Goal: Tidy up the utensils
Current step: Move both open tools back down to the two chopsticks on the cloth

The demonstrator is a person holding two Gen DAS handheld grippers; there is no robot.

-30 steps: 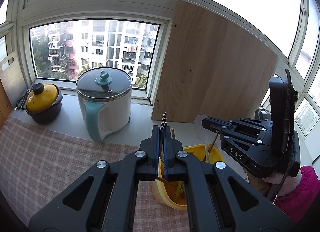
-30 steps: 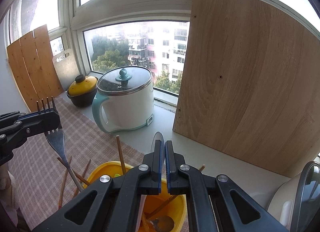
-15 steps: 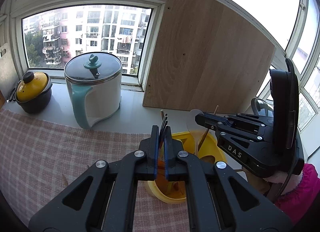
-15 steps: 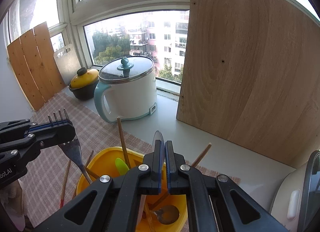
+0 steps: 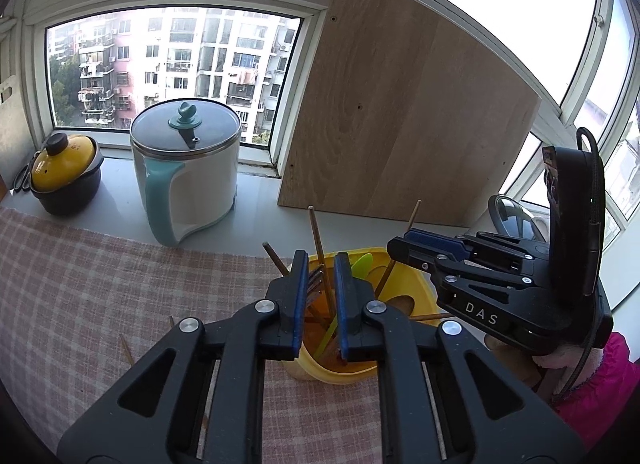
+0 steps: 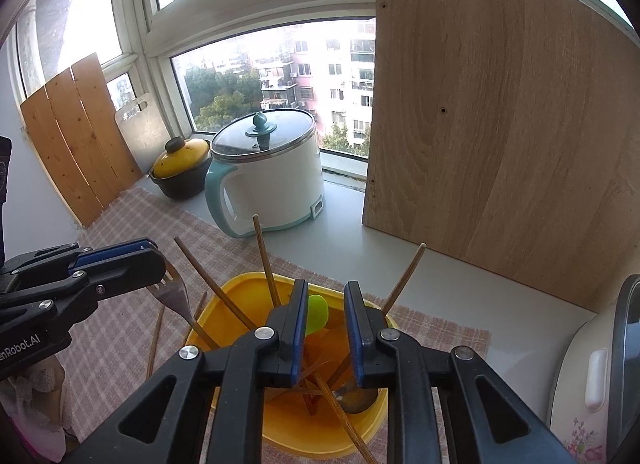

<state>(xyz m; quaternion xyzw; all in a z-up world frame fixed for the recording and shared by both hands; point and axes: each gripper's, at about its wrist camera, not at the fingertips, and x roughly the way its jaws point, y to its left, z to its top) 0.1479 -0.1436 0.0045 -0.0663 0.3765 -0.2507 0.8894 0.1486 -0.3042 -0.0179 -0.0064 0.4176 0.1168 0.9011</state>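
Forks, spoons and chopsticks are going into a yellow tub (image 6: 248, 284) that sits on a pink checked cloth (image 5: 80, 284).

The left claw (image 5: 318, 280) hangs just over the tub. Its two jaws are apart, with a gap between the blue pads. A fork (image 6: 174, 296) shows in both views. From the left camera its tines sit in that gap. From the right camera the tines tuck in by the tip of the left claw and the handle goes down toward the tub. I cannot tell if the pads touch the fork.

The right claw (image 6: 326, 306) is over the tub too, and its jaws are also apart. Nothing is held between them. A green spoon (image 6: 318, 314) stands in the tub, seen in the gap. A dark metal spoon (image 6: 356, 396) lies down at the bottom.

Brown chopsticks (image 6: 264, 260) lean out of the tub in many ways. Some more lie on the cloth beside the tub.

Behind the tub is a white pot (image 5: 188, 180) with a teal handle and a glass lid. Near it is a small black pot with a yellow lid (image 5: 64, 160). A big wood board (image 5: 400, 124) leans on the window.
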